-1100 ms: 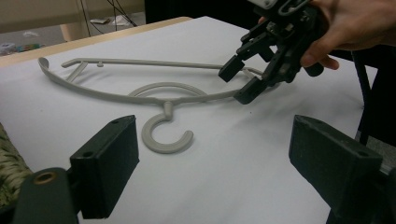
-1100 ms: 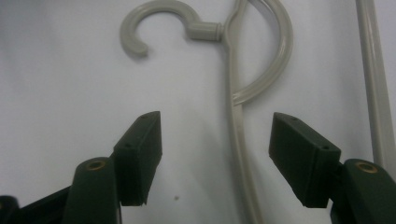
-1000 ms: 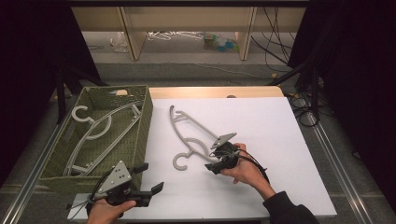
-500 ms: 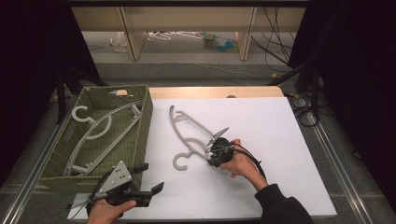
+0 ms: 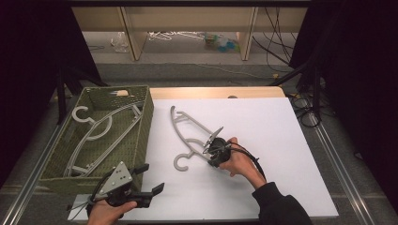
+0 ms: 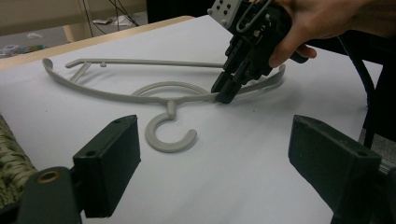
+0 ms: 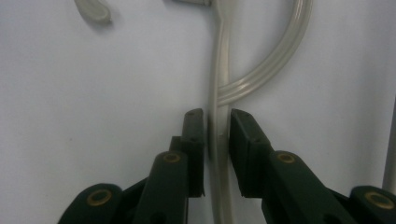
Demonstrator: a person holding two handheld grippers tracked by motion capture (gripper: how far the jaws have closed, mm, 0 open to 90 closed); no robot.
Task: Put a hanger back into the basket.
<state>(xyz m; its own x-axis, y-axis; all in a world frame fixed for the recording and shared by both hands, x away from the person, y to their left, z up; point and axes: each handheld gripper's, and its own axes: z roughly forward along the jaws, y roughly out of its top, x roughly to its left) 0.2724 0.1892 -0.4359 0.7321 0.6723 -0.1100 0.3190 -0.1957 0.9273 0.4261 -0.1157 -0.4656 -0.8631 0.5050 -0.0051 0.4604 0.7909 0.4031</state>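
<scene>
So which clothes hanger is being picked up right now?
Start at the white table top, right of the green woven basket. One pale grey plastic hanger lies flat there, and the right gripper has just been closing on its arm. The other grey hangers sit inside the basket; this one lies outside.

A lab set up for recording handwork

Black curtains (image 5: 33, 61) hang on both sides of a table (image 5: 263, 122) covered with a white sheet, loose cables (image 5: 281, 42) trail over the bare floor, metal rails (image 5: 338, 159) run alongside it, and plain wooden shelving (image 5: 187, 18) stands behind.
</scene>
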